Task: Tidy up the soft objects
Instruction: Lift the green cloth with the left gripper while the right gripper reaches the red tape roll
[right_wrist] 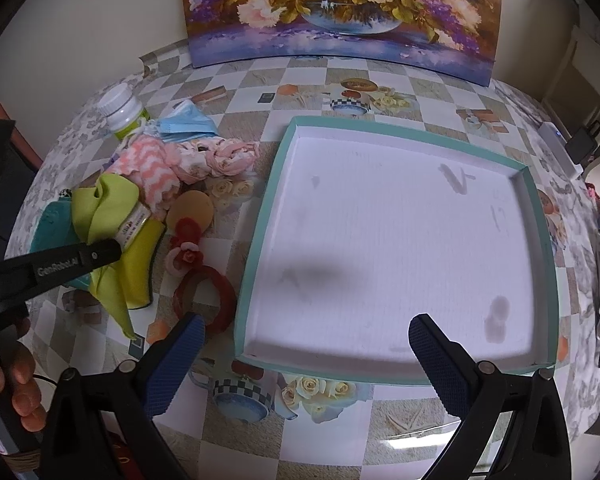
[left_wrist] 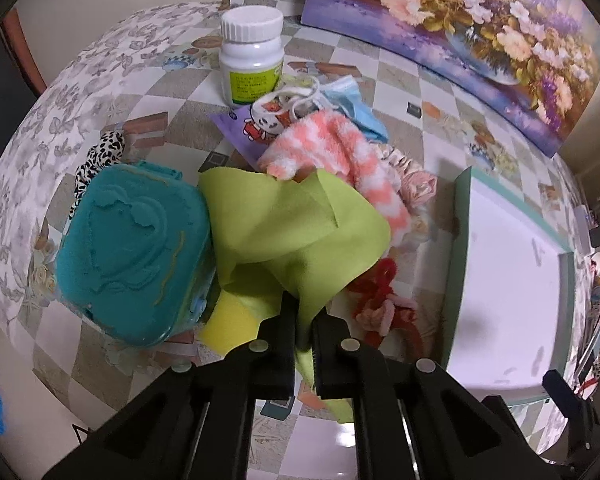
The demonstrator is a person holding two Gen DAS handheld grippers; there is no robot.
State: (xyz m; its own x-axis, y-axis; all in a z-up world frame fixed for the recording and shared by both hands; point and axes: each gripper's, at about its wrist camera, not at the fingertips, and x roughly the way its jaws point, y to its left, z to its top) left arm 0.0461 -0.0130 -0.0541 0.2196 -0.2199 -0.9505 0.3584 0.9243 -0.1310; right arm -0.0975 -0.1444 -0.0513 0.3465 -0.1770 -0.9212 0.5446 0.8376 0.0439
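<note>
My left gripper [left_wrist: 304,312] is shut on a lime green cloth [left_wrist: 292,220], lifted a little over the pile; the same cloth shows in the right wrist view [right_wrist: 104,208]. Beside it lie a pink-and-white fuzzy sock [left_wrist: 340,148], a blue face mask [left_wrist: 352,100], a pink scrunchie [left_wrist: 416,184], a red-and-pink flower headband [left_wrist: 380,300] and a yellow sponge cloth [left_wrist: 228,320]. A white tray with a teal rim [right_wrist: 260,240] lies empty to the right. My right gripper [right_wrist: 304,344] is open and empty above the tray's near edge.
A teal plastic box [left_wrist: 128,248] stands left of the pile, with a leopard-print scrunchie [left_wrist: 100,156] behind it. A white pill bottle [left_wrist: 252,56] stands at the back. A flower painting [right_wrist: 340,12] leans on the wall. A small jar [right_wrist: 134,226] lies in the pile.
</note>
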